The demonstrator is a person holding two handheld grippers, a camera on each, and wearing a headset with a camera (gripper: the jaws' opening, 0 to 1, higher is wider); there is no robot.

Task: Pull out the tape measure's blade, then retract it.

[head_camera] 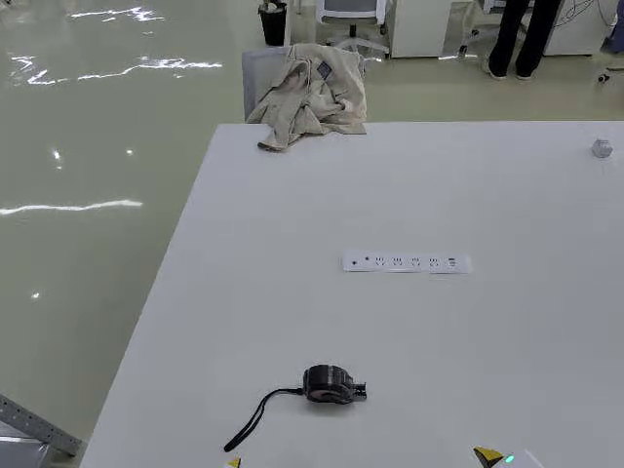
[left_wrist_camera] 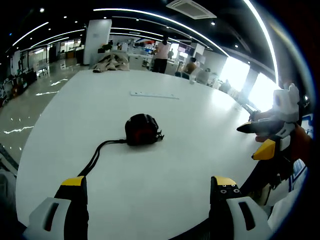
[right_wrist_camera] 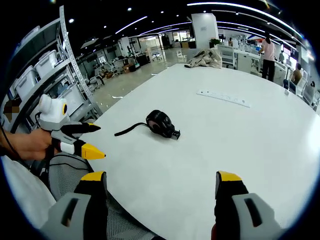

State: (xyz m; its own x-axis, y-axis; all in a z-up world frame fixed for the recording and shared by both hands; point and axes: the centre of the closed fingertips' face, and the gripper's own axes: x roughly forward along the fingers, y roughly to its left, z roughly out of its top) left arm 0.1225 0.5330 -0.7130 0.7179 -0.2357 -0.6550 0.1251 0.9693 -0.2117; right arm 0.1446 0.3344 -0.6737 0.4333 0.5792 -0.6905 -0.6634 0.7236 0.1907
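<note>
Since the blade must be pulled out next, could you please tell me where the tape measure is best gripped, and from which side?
Probably the rounded black case of the tape measure, with the left hand-held gripper coming from the strap side: the blade hook points the opposite way, so stays free for pulling.

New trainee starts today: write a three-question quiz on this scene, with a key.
1. True or false: the black round tape measure has its blade pulled out across the white table.
2. Which lies beyond it? A) long white power strip B) red hammer C) blue cup
3. Fill in: the jaws of the left gripper and right gripper stand ___.
Key: 1 false; 2 A; 3 open.
</note>
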